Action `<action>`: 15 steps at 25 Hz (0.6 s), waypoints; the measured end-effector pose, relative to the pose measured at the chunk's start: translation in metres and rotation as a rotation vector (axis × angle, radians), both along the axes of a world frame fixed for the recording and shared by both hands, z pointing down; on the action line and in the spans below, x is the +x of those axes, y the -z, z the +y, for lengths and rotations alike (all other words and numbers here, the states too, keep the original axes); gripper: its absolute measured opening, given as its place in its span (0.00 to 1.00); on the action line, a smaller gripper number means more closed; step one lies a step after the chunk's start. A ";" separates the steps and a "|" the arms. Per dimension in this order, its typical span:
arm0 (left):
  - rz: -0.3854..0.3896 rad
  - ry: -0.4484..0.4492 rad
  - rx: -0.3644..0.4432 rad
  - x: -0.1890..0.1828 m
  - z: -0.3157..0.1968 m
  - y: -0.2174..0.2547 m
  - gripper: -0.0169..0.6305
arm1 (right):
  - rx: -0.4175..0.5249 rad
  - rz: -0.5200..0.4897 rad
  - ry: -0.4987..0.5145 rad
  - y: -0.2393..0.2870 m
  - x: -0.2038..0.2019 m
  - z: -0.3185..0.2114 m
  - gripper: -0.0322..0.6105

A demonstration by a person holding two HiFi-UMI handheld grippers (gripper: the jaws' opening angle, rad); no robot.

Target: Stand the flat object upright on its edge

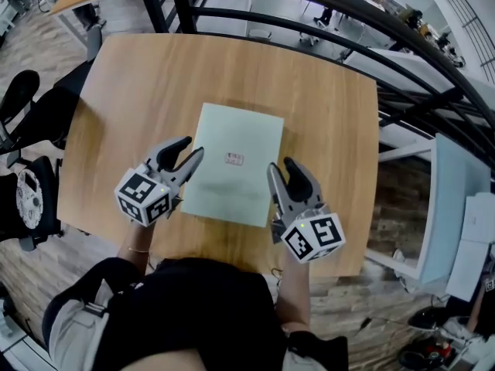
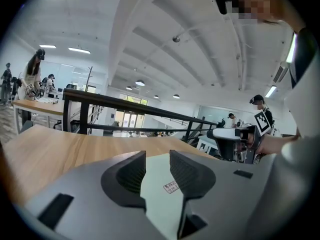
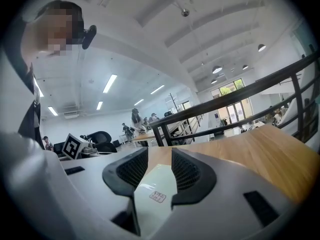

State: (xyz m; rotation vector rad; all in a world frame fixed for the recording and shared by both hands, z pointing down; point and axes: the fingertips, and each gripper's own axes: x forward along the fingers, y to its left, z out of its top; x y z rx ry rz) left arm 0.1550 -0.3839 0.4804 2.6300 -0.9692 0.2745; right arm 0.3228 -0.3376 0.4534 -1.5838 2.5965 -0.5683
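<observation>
Nearest, the left gripper (image 1: 192, 147) and right gripper (image 1: 281, 165) are flanking the near end of the flat pale-green panel (image 1: 232, 130), both with jaws spread and pinching nothing. The panel is lying flat mid-way across the wooden table (image 1: 139, 83). Beyond, a black railing (image 1: 309, 6) is bordering a bright open office.

Wooden table (image 1: 139, 83); a black railing (image 1: 325, 10) passes its far edge, black chairs (image 1: 46, 114) off its left edge, white furniture (image 1: 452, 207) beyond its right
</observation>
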 end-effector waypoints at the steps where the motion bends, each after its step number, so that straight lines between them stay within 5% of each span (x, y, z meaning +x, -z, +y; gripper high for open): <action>1: -0.001 0.005 -0.008 -0.001 -0.003 -0.002 0.24 | -0.012 -0.001 0.002 -0.004 0.000 -0.003 0.26; 15: -0.064 0.015 -0.146 -0.009 -0.038 -0.057 0.43 | -0.151 0.033 -0.047 -0.066 0.015 -0.043 0.30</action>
